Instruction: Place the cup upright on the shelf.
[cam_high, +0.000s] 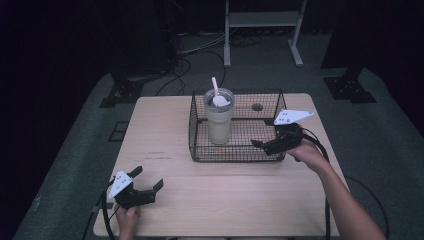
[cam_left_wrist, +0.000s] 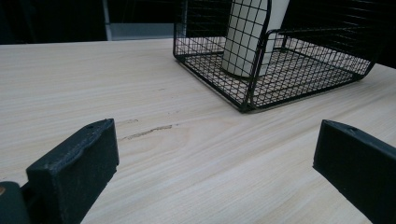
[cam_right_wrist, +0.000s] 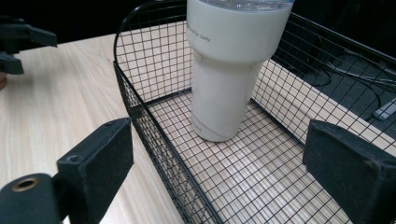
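Both grippers black, two blocky jaws each. Left gripper (cam_high: 146, 180) and right gripper (cam_high: 263, 138) each carry a pale grey three-cornered plate with small dark dots on top. Black cable trails from each. Brass-coloured ring at jaw base in right gripper view. Forearms bare, no sleeves.

Small grey print on the white tumbler (cam_right_wrist: 229, 70) ends in "Daily."; the rest is unreadable.

The left gripper (cam_high: 148, 179) is held low near the table's (cam_high: 225, 200) front left corner, jaws spread wide. The right gripper (cam_high: 262, 135) is held toward the right edge, jaws likewise parted, the forearm (cam_high: 345, 200) extended from the front.
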